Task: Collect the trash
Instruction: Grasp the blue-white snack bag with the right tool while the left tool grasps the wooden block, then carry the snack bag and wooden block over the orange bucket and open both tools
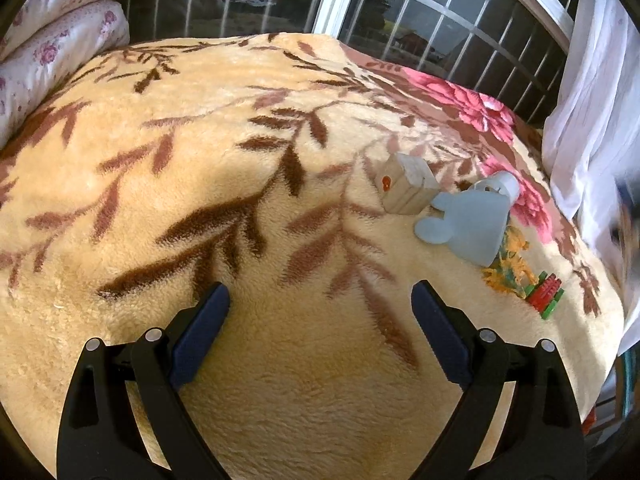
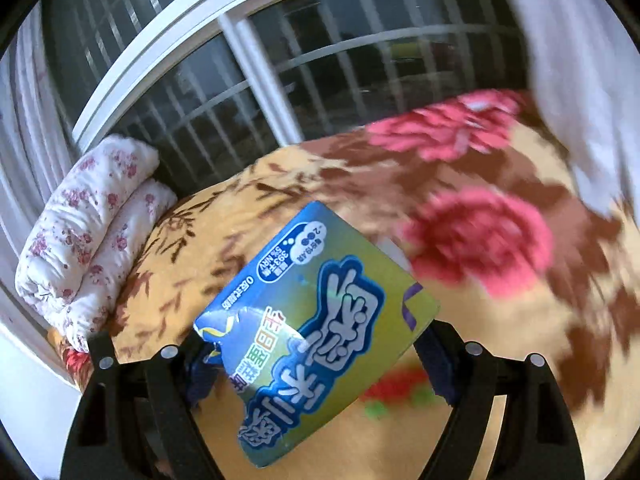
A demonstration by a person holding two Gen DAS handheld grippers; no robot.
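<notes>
left gripper (image 1: pixel 320 304): jaws wide apart, nothing between them, over the fleece blanket (image 1: pixel 200 168)
right gripper (image 2: pixel 316 354): fingers spread, but a blue-green drink carton (image 2: pixel 316 320) sits between them, lifted clear of the bed; can't tell where the pads bite
carton contents: can't tell
still on blanket, right side: wooden block (image 1: pixel 408 188), grey plastic piece (image 1: pixel 468 220) touching it, orange-green scrap (image 1: pixel 508 268), red-green clip (image 1: pixel 546 294) near the edge
bed head: folded floral quilt (image 2: pixel 88 236) by the window (image 2: pixel 320 60)
</notes>
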